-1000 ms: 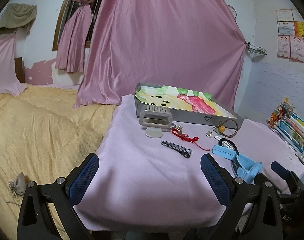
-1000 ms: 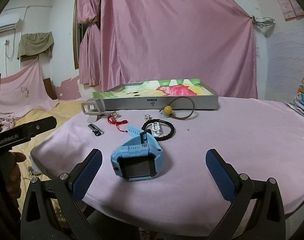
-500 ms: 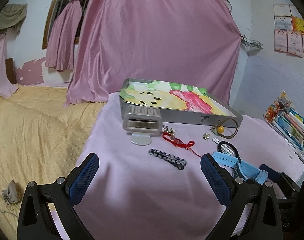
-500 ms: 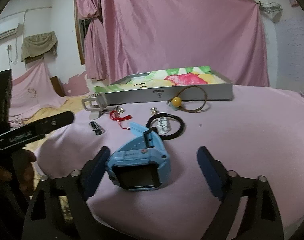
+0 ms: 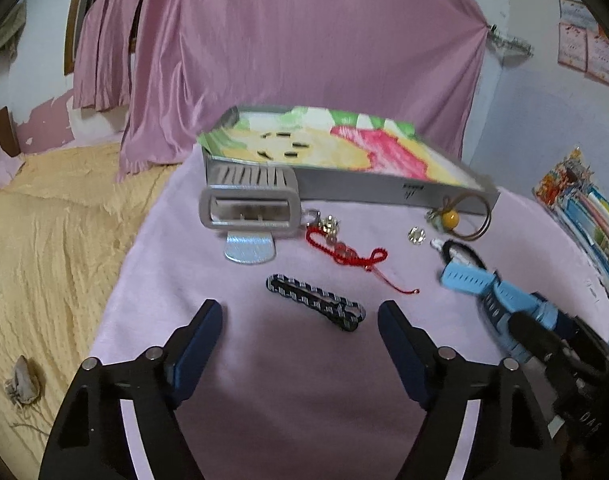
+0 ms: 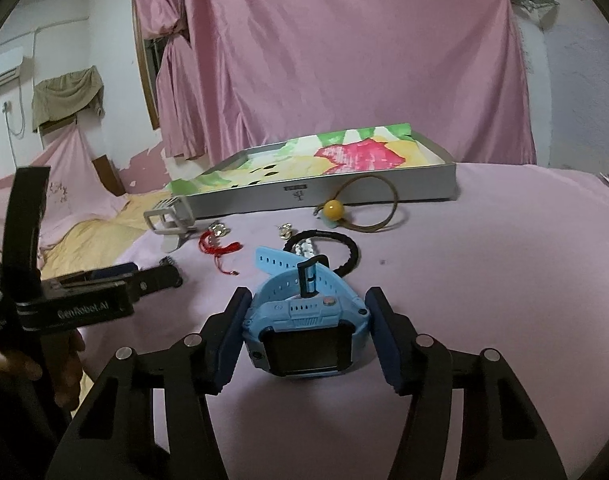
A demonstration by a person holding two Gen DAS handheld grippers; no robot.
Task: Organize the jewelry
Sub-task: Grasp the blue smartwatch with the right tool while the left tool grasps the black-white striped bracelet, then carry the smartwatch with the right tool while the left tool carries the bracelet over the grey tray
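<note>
Bed (image 5: 44,216): far left, yellow cover with a nubbly quilted weave, and a small crumpled grey pouch (image 5: 22,380) lying on it.
Desk (image 5: 304,392): draped in soft pale-pink fleece, edges rounded off by the fisheye.
Left tool (image 5: 300,336): released, black frame, blue ribbed pads spread wide, nothing between them; it hangs just short of the braided bracelet.
Grey clip stand (image 5: 248,210): boxy slotted plastic on a silvery tongue-shaped foot, right against the tray's near-left corner.
Braided bracelet (image 5: 314,302): black-and-white woven cord, a flat strip lying slantwise, just ahead of the left tool's pads.
Red cord charm (image 5: 342,250): knotted red string with small shiny metal pieces at its upper end; details too blurred to name.
Tray (image 5: 384,192): shallow grey rectangular box along the back, lined with a bright yellow, green and red print.
Metal stud (image 5: 416,235): tiny and glinting, shape hard to make out.
Brown hoop with yellow bead (image 6: 364,210): thin ring leaning by the tray's front wall, round glossy bead at its left.
Black ribbed band (image 6: 328,250): rubbery loop with white beads inside, partly hidden behind the watch strap.
Blue watch (image 6: 304,328): chunky plastic smartwatch, dark square screen facing the camera, perforated strap curling up behind.
Right tool (image 6: 306,334): clenching in on the blue watch, one pad at each side of the case; whether the right pad touches is unclear.
</note>
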